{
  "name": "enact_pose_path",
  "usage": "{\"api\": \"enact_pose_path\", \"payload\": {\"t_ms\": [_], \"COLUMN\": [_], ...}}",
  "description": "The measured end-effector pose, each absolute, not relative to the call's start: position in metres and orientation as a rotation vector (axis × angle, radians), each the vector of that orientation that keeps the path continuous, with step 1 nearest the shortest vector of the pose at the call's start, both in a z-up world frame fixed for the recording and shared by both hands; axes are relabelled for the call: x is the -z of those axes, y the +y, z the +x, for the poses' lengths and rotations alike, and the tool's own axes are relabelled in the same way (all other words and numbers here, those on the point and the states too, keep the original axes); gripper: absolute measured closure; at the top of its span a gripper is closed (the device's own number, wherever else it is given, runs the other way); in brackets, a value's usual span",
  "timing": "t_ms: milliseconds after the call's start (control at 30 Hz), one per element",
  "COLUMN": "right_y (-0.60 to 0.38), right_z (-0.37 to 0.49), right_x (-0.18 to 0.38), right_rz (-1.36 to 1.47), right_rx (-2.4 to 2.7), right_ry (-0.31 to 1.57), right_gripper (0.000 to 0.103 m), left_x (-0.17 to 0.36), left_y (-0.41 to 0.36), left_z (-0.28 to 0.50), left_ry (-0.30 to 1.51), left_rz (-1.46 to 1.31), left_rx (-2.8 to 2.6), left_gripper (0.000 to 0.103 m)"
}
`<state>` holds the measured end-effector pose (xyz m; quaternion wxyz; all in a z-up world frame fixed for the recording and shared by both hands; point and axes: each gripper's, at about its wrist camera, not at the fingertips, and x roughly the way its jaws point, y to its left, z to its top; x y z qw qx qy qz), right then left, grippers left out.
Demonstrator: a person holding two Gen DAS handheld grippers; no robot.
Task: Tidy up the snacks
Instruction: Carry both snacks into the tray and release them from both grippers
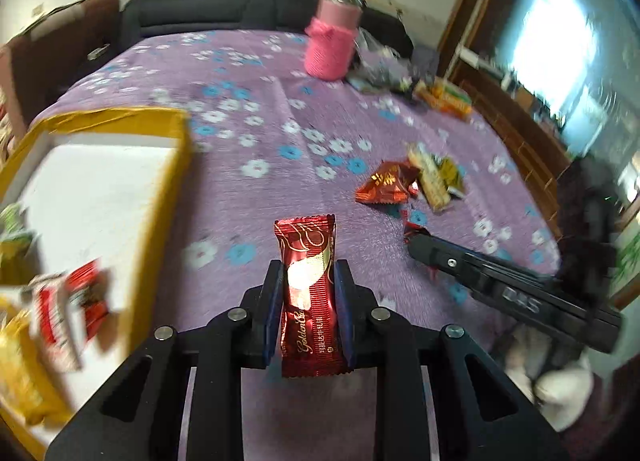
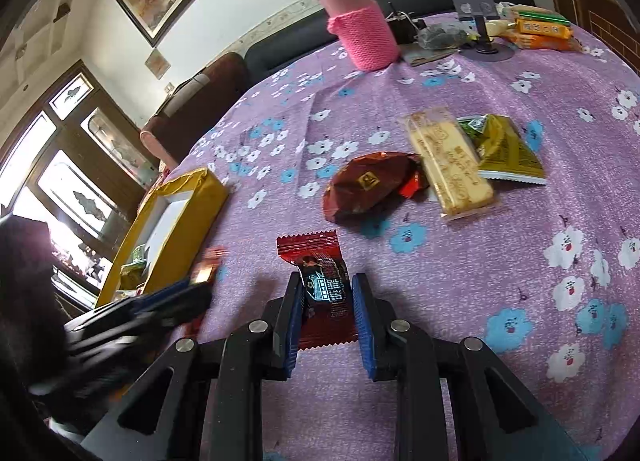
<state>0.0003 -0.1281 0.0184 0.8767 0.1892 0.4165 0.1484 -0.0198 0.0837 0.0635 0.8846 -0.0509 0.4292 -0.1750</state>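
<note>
Left gripper: the left gripper (image 1: 308, 281) pinched a red chocolate bar (image 1: 309, 297) between its blue pads, the wrapper standing lengthwise along the fingers and lifted clear of the cloth.
Left fingers: both pads pressed on the bar's long sides; the wrapper bulged above and below the grip.
Right gripper: the right gripper (image 2: 326, 301) clamped a small dark-red candy (image 2: 320, 289), its zigzag top edge poking out past the fingertips.
Right fingers: drawn in on the candy's sides, low over the cloth; whether the candy touched the cloth, hard to tell.
Box: a yellow box (image 1: 176, 165) with a white inside sat at the left of the table; in the left view, blurred packets lay in its near end, among them a red-and-white packet (image 1: 76, 309).
Tablecloth: a purple cloth (image 2: 520, 281) with white and blue flowers covered the table.
Loose snacks: in the right view a dark red pouch (image 2: 368, 185), a pale biscuit pack (image 2: 448, 165) and a green-yellow packet (image 2: 504, 149) lay together near mid-table, the biscuit pack between the other two and touching both.
Far end: a bottle in a pink knitted sleeve (image 2: 364, 33) stood upright, with a grey phone stand (image 2: 476, 1) and orange packets (image 2: 540, 33) to its right.
Cross view: the right gripper's dark body reached in from the right of the left camera's view, well apart from the box.
Sharpness: the left view was smeared with motion blur, the box contents especially.
</note>
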Motion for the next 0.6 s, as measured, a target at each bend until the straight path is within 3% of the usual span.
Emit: {"api": "enact_pose_path", "payload": {"t_ms": [367,600], "right_y": [-0.101,-0.026], "right_z": [-0.009,-0.024], "right_x": [-0.027,-0.058], "right_rz": [0.319,0.266], "right_rx": [-0.319,-0.476], "right_ry": [0.856,0.868], "right_gripper": [0.078,0.079], "left_x": [-0.083,-0.058], "left_y": [0.252,0.297], "left_z": [-0.073,-0.081], "left_ry": [0.787,0.790], "left_rz": [-0.361,-0.457], "left_rx": [0.112,0.066], "left_gripper": [0.081,0.081]}}
